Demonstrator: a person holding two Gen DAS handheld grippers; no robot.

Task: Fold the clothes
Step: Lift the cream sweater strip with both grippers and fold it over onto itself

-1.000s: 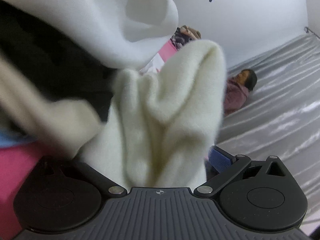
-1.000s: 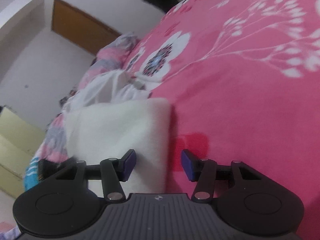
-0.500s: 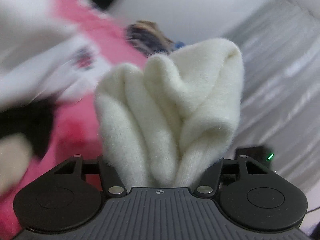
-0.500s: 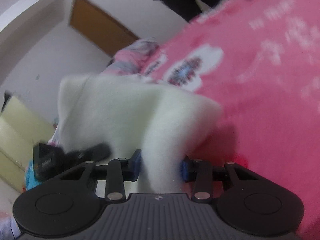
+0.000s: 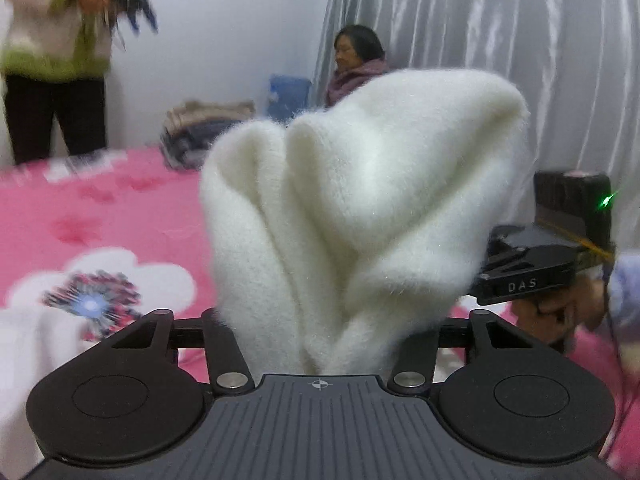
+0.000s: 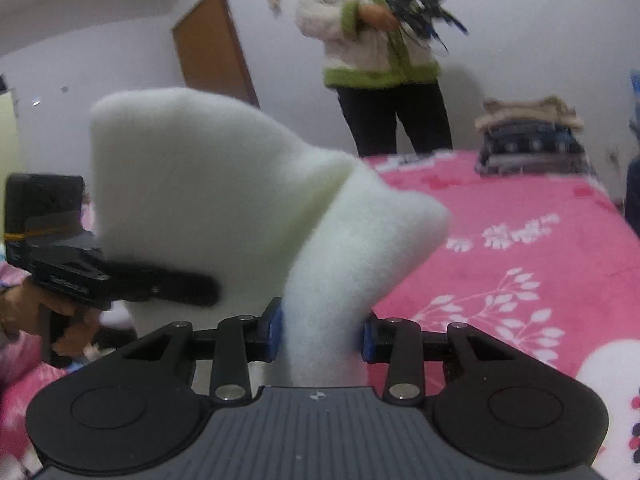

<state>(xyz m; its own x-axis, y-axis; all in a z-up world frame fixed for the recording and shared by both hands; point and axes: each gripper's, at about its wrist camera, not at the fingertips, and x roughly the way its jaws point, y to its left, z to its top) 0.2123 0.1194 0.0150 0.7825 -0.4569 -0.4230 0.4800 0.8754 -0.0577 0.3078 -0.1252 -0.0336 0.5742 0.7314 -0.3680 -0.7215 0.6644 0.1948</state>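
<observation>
A fluffy cream-white garment (image 5: pixel 360 200) hangs bunched above the pink flowered bed cover (image 5: pixel 100 208). My left gripper (image 5: pixel 320 332) grips a thick fold of it; its jaws are closing and the cloth hides the pads. In the right wrist view the same garment (image 6: pixel 200 180) rises between the blue pads (image 6: pixel 274 332) of my right gripper (image 6: pixel 322 336), which is shut on a narrower fold. Each gripper shows in the other's view: the left one (image 6: pixel 120 280) at the left, the right one (image 5: pixel 528 272) at the right, each in a hand.
A stack of folded clothes (image 6: pixel 528 136) sits at the bed's far end. A person (image 6: pixel 380 60) in a white and green jacket stands behind the bed with dark grippers. Another person (image 5: pixel 356 64) sits by the silver curtain (image 5: pixel 500 40). A brown door (image 6: pixel 212 48) is at the back left.
Both grippers closed on the white garment and lifted it off the bed. Both views rolled toward level, and the room's far side came into sight.
</observation>
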